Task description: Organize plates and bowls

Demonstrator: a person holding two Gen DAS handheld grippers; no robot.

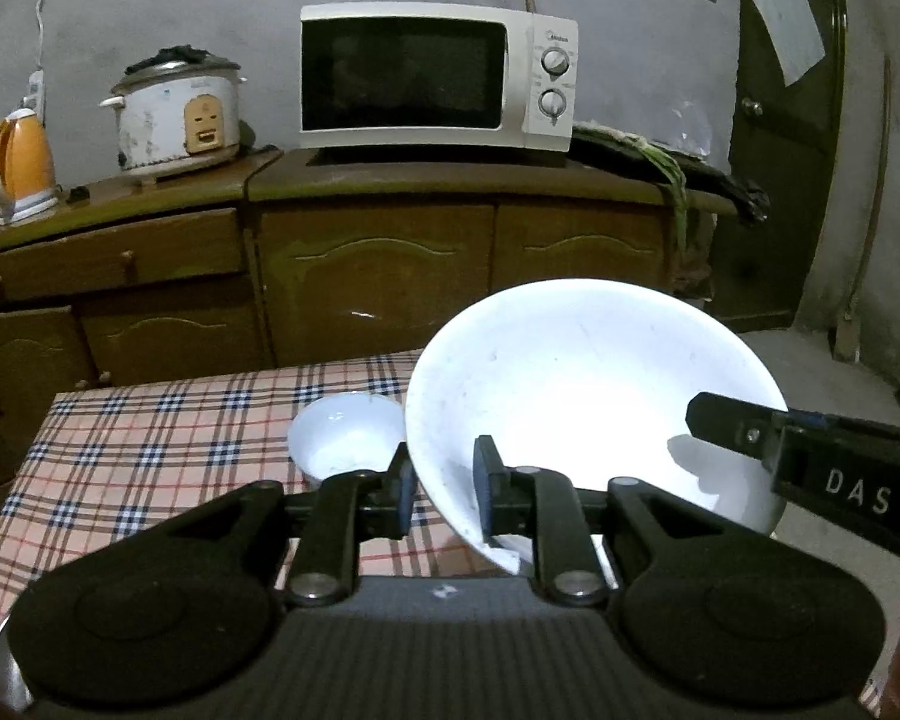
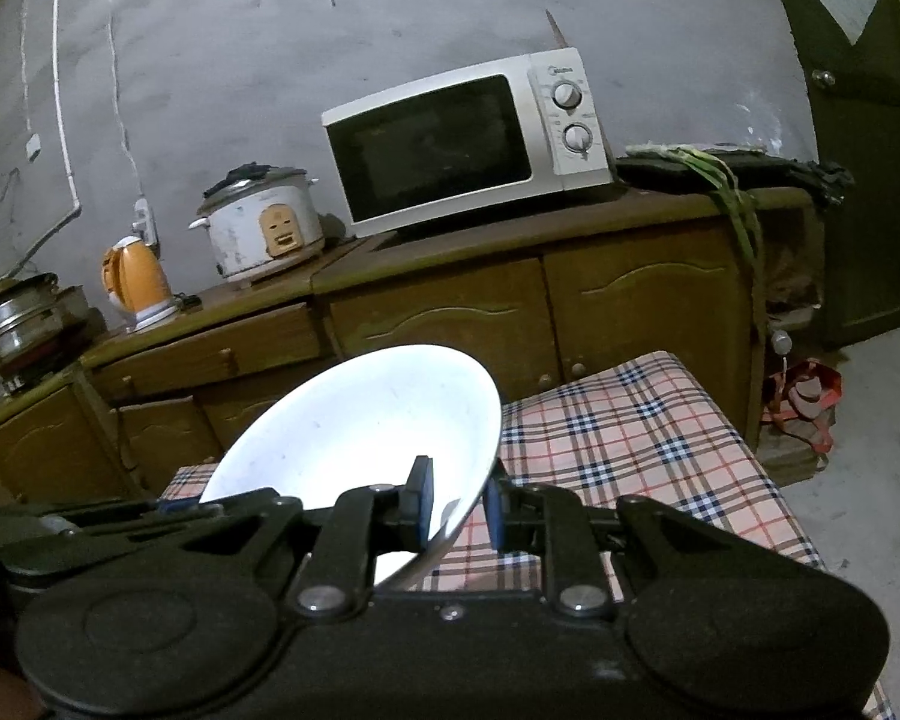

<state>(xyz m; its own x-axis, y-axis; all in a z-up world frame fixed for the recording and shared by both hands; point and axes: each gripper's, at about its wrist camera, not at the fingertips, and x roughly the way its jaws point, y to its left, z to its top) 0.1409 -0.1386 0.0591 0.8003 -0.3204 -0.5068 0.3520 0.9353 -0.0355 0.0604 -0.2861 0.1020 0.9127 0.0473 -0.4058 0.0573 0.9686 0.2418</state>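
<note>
**Large white bowl pinched at opposite rims, lifted over the checked worktop**

Left wrist view: the left hand-held gripper point(image 1: 444, 495) is narrowed onto the near-left rim of the large white bowl point(image 1: 576, 384), one pad inside the wall and one outside. The bowl tilts above the worktop point(image 1: 150, 432), hiding its right part and far right corner. The right hand-held gripper point(image 1: 810, 468) reaches in from the right edge of the picture; its tips lie against the bowl's bright inside, so the grip is hard to read here. A small white bowl point(image 1: 345, 438) stands near the worktop's far edge, partly hidden by the big bowl's rim and a finger.

Right wrist view: the right hand-held gripper point(image 2: 457, 504) is clamped narrow on the large white bowl's point(image 2: 354, 420) right rim. The small bowl is hidden. The worktop's point(image 2: 660, 438) right side lies bare to its far right corner, a wooden cabinet point(image 2: 450, 312) just beyond.
</note>
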